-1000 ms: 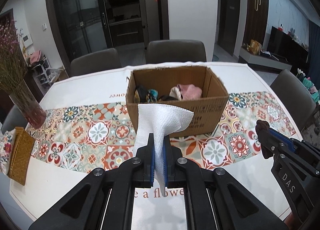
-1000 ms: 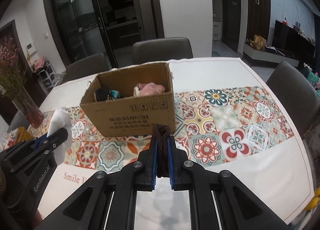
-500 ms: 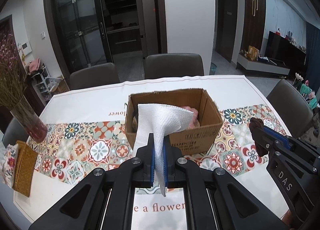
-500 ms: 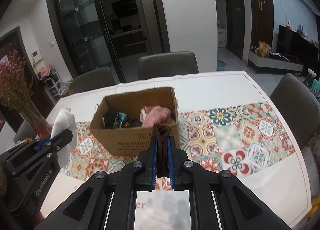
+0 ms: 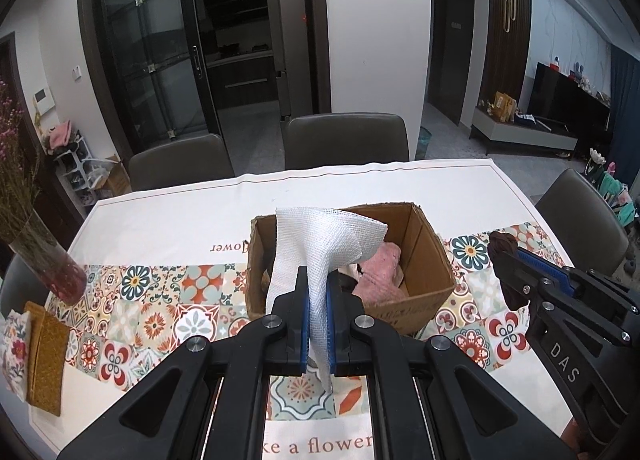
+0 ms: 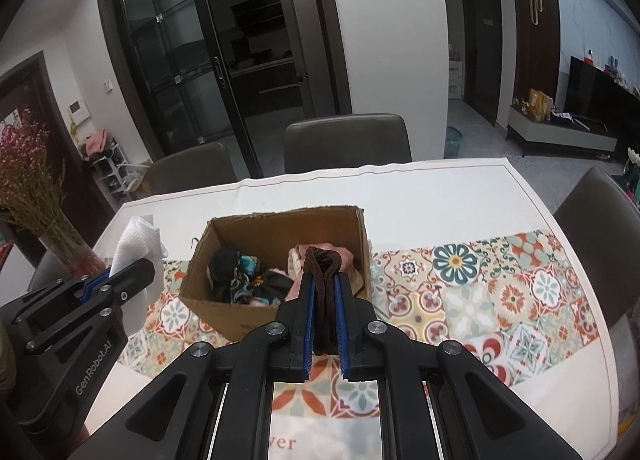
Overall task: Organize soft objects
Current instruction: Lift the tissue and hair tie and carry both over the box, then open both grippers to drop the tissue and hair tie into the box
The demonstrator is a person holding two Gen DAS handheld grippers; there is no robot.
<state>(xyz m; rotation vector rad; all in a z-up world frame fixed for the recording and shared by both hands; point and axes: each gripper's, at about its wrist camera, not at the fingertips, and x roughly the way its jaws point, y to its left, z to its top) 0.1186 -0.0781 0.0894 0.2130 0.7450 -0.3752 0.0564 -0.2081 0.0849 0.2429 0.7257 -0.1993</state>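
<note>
Left claw: the left claw [image 5: 318,296] is clamped on a white mesh cloth [image 5: 320,244], which stands up between its blue pads and flops over toward the box; a strip of it hangs below the fingers.
Right claw: the right claw [image 6: 323,292] pinches a dark brown fabric loop [image 6: 322,260] between its blue pads, the bunched top poking above the fingertips.
Claw positions: both are held above the bench [image 5: 168,216], on the near side of the box, the left one beside the box's left end, the right one before its right half.
Cardboard box: the open cardboard box [image 6: 224,312] sits on the patterned tile strip of the tablecloth [image 6: 500,292], flaps up.
Box contents: a pink soft item [image 5: 380,276] lies at the right side; a dark bundle with teal print [image 6: 236,272] lies at the left, other small pieces between them, too jumbled to tell apart.
Bench edge, left: a glass vase of dried flowers [image 5: 48,256] stands near the rim, with a mustard woven mat [image 5: 44,356] and a floral cloth [image 5: 16,352] just beside it.
Around the bench: grey chairs [image 5: 346,140] stand along the far side.
</note>
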